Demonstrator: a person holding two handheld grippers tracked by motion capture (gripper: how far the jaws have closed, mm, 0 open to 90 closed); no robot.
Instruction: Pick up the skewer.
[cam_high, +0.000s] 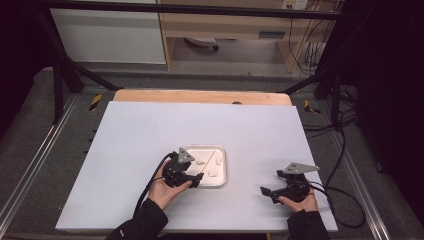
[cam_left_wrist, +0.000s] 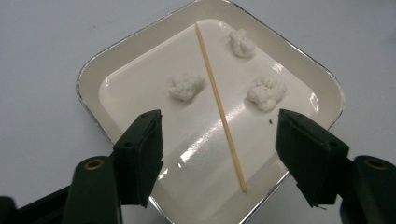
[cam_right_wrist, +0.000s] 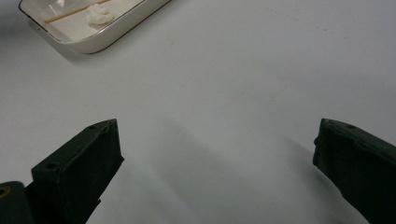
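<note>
A thin pale wooden skewer (cam_left_wrist: 220, 108) lies slantwise across the floor of a shallow cream-coloured square tray with a metal-edged rim (cam_left_wrist: 91, 71), which sits near the middle of the white tabletop (cam_high: 130, 135). Three small white fluffy lumps, cotton-like, rest in the tray with it: one (cam_left_wrist: 186, 86) on one side of the stick, two (cam_left_wrist: 242, 43) (cam_left_wrist: 266, 93) on the other, none of them touching it.

The left gripper (cam_left_wrist: 219, 140) hangs over the near corner of the tray, its black jaws straddling the lower end of the skewer but standing apart from it, so nothing is grasped. The right gripper (cam_right_wrist: 217, 154) rests well off to the side on bare table, its jaws spread wide with nothing between them.

As I read it, the work is only at its start: the left gripper is lined up to take the stick, and the pick-up itself, along with whatever is meant for the lumps, is all ahead.

Nothing crowds the approach. The nearest lump sits beyond the jaws, and the tray's low rim is the one thing the jaws might catch. A strip of wood (cam_high: 200, 96) edges the far side of the table, with a cabinet (cam_high: 107, 35) behind.
</note>
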